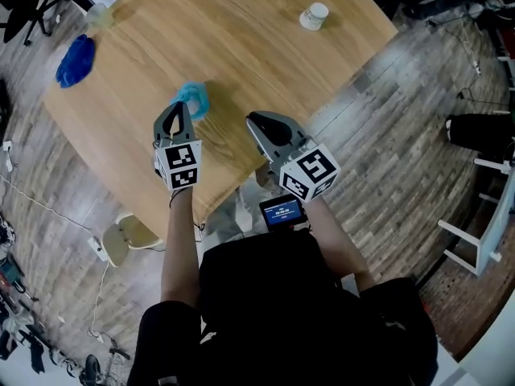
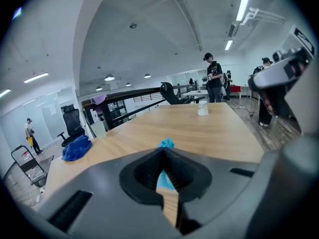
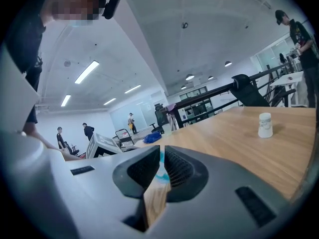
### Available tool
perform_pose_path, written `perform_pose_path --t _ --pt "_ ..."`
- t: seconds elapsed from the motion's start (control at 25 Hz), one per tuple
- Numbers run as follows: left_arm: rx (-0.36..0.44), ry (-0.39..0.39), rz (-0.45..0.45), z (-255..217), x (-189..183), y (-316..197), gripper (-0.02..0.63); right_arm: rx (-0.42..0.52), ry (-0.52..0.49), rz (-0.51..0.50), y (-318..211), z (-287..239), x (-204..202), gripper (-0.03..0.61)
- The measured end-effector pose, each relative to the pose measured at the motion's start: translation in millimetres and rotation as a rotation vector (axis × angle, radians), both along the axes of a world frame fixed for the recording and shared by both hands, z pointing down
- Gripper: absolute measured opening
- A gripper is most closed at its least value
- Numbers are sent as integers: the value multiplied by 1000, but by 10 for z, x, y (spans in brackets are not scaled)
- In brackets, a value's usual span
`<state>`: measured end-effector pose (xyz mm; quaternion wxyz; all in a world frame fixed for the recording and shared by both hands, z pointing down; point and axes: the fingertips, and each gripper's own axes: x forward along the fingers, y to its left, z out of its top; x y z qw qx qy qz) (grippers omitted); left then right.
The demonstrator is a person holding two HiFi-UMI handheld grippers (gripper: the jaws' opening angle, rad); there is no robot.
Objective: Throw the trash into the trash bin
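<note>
Black clothing (image 1: 265,312) of mine fills the bottom of the head view, with a small lit screen (image 1: 282,212) at my chest just above it. Past that, both tongs reach out over the near edge of the wooden worktop (image 1: 257,47). The left tongs (image 1: 183,107) are closed at the tips on the light-blue wad (image 1: 195,96), the crumpled bit of trash. In the left gripper view the two ribbed pads (image 2: 148,171) meet at a point. The wad pokes out just beyond them, and more of its blue shows in the slit behind the tips. It sits over the near part of the worktop, a little left of the middle (from above I cannot tell whether it is clear of the wood or touching it, though a shadow lies just to its right). The right tongs (image 1: 252,119) hover beside the left, near but not touching. Their jaws stand a narrow slit apart with nothing held in them. Through that slit the right gripper view shows only wood and a glimpse of the same blue. Well away, at the far side, a white paper cup (image 1: 315,16) stands upright. At the far left edge lies a dark blue cloth (image 1: 76,61), bunched up. Grey plank floor (image 1: 386,135) surrounds the worktop.
</note>
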<state>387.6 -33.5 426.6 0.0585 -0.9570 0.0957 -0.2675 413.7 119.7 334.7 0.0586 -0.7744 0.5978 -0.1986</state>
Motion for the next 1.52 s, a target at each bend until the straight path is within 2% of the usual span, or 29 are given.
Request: perform_pose_path --t 0.28,0.48,0.68,0.92,1.04,1.2,1.36,1.52 --pt "-10 8 -102 103 -452 29 12 6 -3 -121 -157 135 -222 21" --pt "-21 16 -270 142 -1022 -177 12 -15 -16 -238 -368 368 -504 21" --pt "-25 13 -406 237 -1749 -374 12 -30 -8 -364 -726 488 -1023 21" --pt "-64 31 -569 274 -2713 -701 12 -43 23 -547 -1260 497 -1829 21" --pt "-83 20 -676 381 -3344 -824 12 -53 22 -617 -1580 544 -2279 21" --pt "-93 1 -776 471 -4133 -1012 12 -70 -4 -689 -2008 704 -3021 21" --pt "-99 -18 -875 601 -4937 -1144 12 -68 2 -805 -2361 817 -3884 21" --pt "-138 -25 -972 899 -5672 -1197 12 -83 -3 -901 -2599 1014 -4621 21"
